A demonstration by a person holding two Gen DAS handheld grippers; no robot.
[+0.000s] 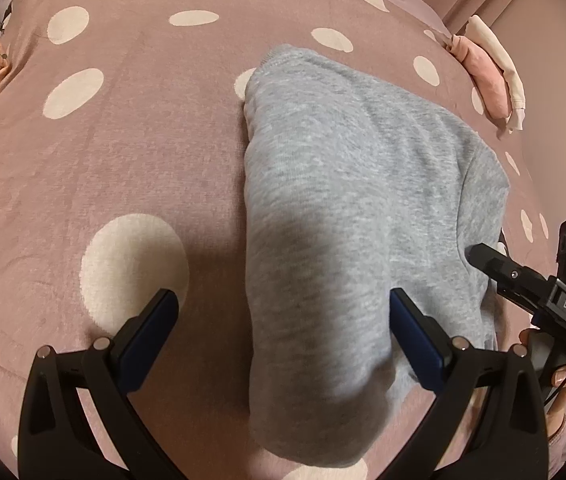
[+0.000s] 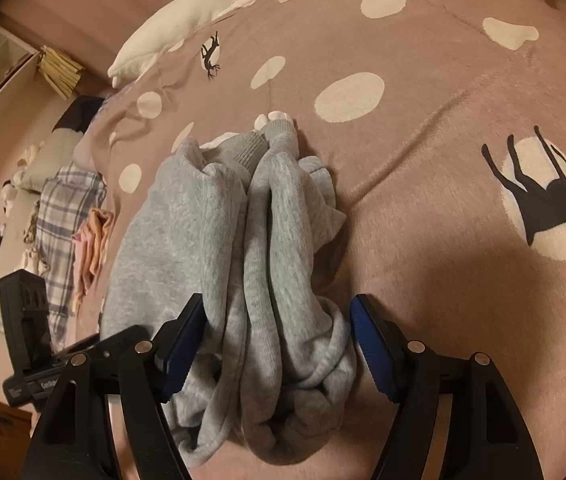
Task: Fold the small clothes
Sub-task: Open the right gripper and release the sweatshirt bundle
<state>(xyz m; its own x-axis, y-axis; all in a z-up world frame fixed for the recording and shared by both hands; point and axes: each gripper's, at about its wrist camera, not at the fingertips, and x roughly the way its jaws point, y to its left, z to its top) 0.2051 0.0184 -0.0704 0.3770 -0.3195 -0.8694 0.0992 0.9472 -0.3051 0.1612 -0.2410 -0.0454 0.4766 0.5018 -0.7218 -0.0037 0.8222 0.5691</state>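
Sweatshirt [image 2: 243, 240] sits between wide-spread fingers [image 2: 185, 340] of both grippers.

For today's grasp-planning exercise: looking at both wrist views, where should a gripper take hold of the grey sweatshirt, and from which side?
Probably the bunched near end of the grey sweatshirt, approached from the near side along its length. There the folds gather into a thick roll lying between the open right gripper fingers. The left gripper, also open, straddles the smooth folded edge, which looks harder to pinch.
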